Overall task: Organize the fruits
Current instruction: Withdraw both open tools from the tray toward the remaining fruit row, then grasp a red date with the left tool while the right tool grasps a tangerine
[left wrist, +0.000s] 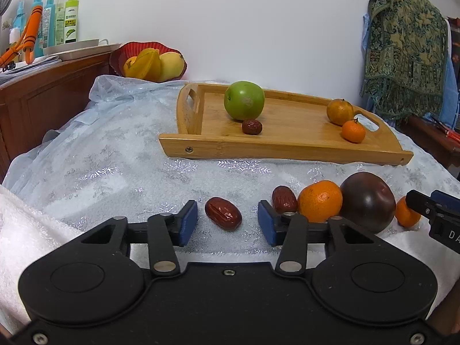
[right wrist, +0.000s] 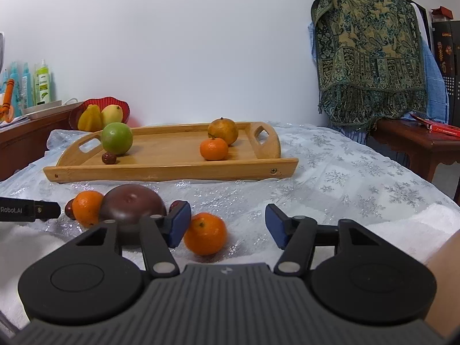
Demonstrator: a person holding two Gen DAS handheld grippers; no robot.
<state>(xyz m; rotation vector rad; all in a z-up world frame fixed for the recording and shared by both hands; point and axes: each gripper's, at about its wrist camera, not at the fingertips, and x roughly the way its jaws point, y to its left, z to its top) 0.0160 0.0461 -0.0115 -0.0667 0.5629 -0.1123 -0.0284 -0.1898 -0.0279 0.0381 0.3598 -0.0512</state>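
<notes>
Tablecloth (left wrist: 115, 158): left gripper (left wrist: 227, 221) straddles date (left wrist: 223, 213).

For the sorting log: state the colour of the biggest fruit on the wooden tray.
Green fruit, clearest in the left wrist view.

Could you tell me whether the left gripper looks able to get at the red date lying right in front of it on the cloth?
Probably yes. The red date lies between the left gripper's jaws with a gap on both sides, and nothing covers it. The second date and the orange sit outside the jaws.
</notes>
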